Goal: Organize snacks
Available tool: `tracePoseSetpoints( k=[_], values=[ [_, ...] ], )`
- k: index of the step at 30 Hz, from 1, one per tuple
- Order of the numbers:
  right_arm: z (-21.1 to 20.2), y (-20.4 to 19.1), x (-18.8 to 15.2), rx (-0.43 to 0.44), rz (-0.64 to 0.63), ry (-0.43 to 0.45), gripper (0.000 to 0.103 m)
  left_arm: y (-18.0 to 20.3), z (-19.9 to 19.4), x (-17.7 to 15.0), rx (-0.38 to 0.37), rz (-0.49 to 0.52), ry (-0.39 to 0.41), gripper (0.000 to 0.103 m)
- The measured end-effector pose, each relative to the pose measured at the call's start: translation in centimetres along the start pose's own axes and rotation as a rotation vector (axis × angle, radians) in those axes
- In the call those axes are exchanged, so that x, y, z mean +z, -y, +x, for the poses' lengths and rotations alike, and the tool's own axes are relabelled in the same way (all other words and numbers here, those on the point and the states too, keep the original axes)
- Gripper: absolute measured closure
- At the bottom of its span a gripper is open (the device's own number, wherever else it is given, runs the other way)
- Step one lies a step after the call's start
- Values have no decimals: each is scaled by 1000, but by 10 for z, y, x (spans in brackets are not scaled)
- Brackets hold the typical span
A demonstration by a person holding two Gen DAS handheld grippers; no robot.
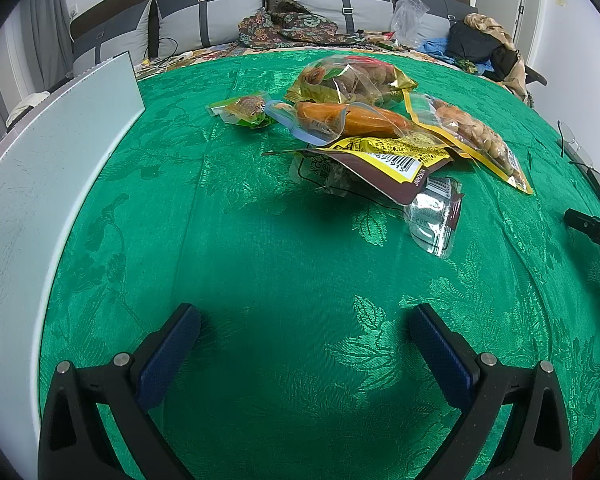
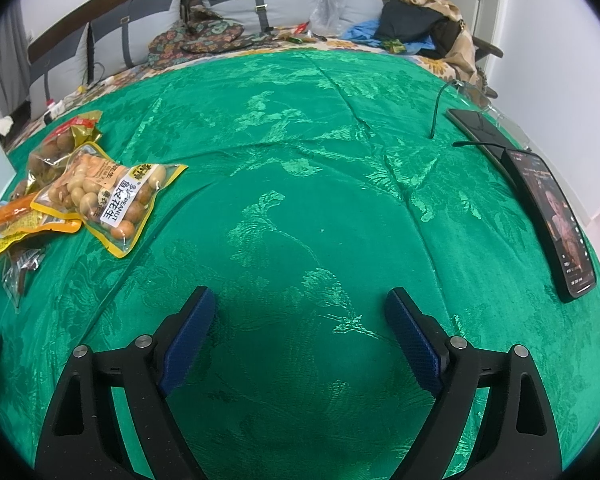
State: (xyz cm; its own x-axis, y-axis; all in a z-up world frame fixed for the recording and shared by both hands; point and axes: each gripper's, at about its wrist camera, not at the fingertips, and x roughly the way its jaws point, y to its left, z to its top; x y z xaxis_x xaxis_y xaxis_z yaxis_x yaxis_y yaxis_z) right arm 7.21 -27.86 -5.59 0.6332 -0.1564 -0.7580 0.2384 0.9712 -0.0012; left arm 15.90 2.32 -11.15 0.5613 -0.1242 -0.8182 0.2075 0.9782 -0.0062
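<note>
A heap of snack packets lies on the green cloth [image 1: 260,280]. In the left wrist view it holds a clear bag of round nuts [image 1: 348,76], an orange sausage packet [image 1: 352,120], a peanut bag [image 1: 476,140], a yellow-and-brown packet [image 1: 380,160], a small clear packet [image 1: 436,216] and a small packet apart at the left [image 1: 246,109]. My left gripper [image 1: 304,320] is open and empty, well short of the heap. In the right wrist view the peanut bag [image 2: 112,196] lies at the far left. My right gripper [image 2: 300,304] is open and empty over bare cloth.
A white box [image 1: 40,184] stands along the left edge. A lit phone [image 2: 556,220], a dark tablet [image 2: 476,128] and a cable [image 2: 436,112] lie at the right. Sofa cushions, clothes and a plastic bag [image 2: 328,4] are behind.
</note>
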Motion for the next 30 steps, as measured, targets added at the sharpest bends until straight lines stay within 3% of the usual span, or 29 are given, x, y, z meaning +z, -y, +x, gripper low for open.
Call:
tracePoseSetpoints(
  k=[6,10,14,16,20,24,30],
  values=[
    [0,0,0,0,0,0,13,-2,-2,-1,1,-2,-3,0],
    [0,0,0,0,0,0,13,-7,-8,-6,-6,4,-47,0],
    [0,0,0,1,0,0,13,-10,-21,-12,-66,6,-101,0],
    [0,0,0,1,0,0,13,-10,-34,-6,-96,12,-81,0],
    [0,0,-1,1,0,0,13,-17,-53,28,-117,-6,-11,0],
    [0,0,0,1,0,0,13,-44,-49,74,-131,-112,10,0],
    [0,0,0,2,0,0,13,-90,6,143,-88,-258,-87,1]
  ],
)
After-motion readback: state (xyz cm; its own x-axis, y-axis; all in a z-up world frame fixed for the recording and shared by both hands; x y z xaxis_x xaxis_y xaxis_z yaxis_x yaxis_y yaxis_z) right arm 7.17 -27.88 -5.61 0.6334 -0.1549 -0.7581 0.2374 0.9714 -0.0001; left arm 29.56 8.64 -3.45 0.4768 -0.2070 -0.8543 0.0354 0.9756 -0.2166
